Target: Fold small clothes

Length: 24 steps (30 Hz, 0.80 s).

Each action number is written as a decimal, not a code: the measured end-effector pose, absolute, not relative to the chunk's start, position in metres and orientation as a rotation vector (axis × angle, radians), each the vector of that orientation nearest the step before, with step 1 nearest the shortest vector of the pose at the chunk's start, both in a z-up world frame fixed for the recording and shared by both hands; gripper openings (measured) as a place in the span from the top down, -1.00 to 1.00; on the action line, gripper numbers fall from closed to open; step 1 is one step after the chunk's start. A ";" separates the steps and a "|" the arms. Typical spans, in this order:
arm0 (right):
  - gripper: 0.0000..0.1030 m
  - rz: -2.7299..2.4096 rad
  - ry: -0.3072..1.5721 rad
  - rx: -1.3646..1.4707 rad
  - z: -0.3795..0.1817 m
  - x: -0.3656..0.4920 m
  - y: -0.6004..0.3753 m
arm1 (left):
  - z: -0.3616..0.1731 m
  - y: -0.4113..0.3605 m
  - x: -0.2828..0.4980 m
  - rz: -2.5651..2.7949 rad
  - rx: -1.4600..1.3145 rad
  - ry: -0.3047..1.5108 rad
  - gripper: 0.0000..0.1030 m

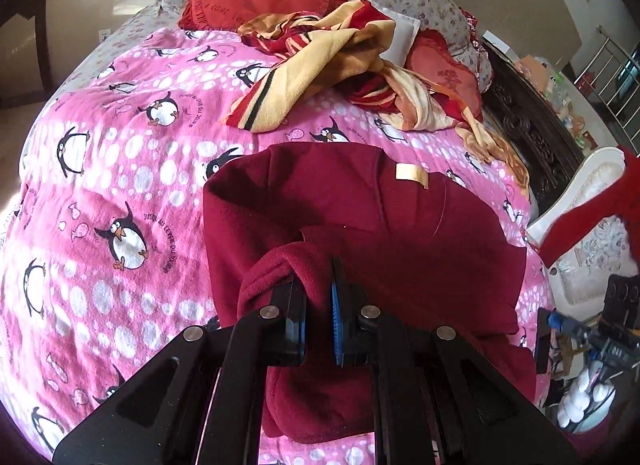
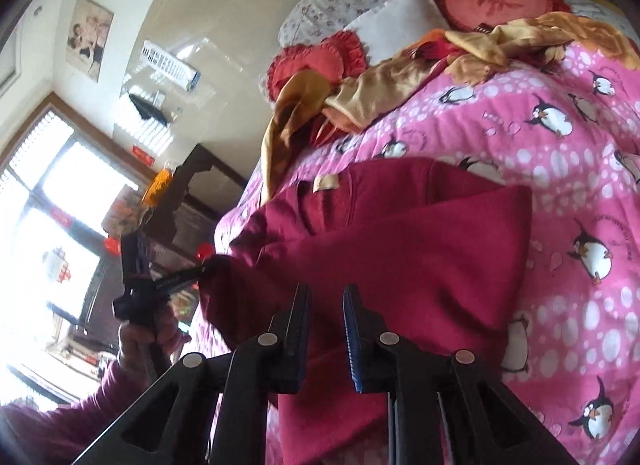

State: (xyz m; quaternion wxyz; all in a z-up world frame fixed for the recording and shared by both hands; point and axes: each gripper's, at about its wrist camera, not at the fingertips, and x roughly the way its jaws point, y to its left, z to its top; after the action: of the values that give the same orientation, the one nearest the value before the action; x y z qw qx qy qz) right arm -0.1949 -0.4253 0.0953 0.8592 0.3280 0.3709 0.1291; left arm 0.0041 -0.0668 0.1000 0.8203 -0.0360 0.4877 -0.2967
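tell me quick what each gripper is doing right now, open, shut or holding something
Left gripper: shut on a bunched fold of the dark red garment.
Right gripper: open, jaws apart above the garment, nothing between the pads.

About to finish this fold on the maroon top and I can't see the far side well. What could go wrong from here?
1. Only the left gripper pinches the maroon top; the right gripper looks open with no cloth between its pads, so one-sided pulling may skew the fold.
2. The striped blanket lies close behind; a far fold could land on it.
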 end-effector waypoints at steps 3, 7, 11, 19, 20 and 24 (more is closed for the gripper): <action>-0.37 0.351 0.819 0.668 0.092 -0.225 -0.404 | 0.100 -0.063 0.001 -0.634 -0.064 1.033 0.84; -0.44 0.411 0.868 0.690 0.075 -0.264 -0.383 | 0.101 -0.060 -0.004 -0.631 -0.048 1.023 0.84; -0.44 0.413 0.923 0.701 0.037 -0.276 -0.358 | 0.101 -0.054 -0.009 -0.621 -0.060 1.023 0.84; 0.71 0.480 0.896 0.717 0.019 -0.234 -0.331 | 0.112 -0.037 -0.016 -0.649 -0.062 1.057 0.84; 0.71 0.494 0.827 0.749 0.035 -0.230 -0.343 | 0.114 -0.037 -0.014 -0.656 -0.067 1.064 0.84; 0.71 0.449 0.611 0.895 0.081 -0.203 -0.404 | 0.107 -0.055 0.009 -0.651 -0.095 1.100 0.83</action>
State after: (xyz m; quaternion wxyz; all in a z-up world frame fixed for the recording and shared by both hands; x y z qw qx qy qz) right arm -0.2025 -0.4044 0.0810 0.8329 0.4222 0.2882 0.2120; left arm 0.0088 -0.0553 0.1068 0.8015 -0.0442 0.5132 -0.3037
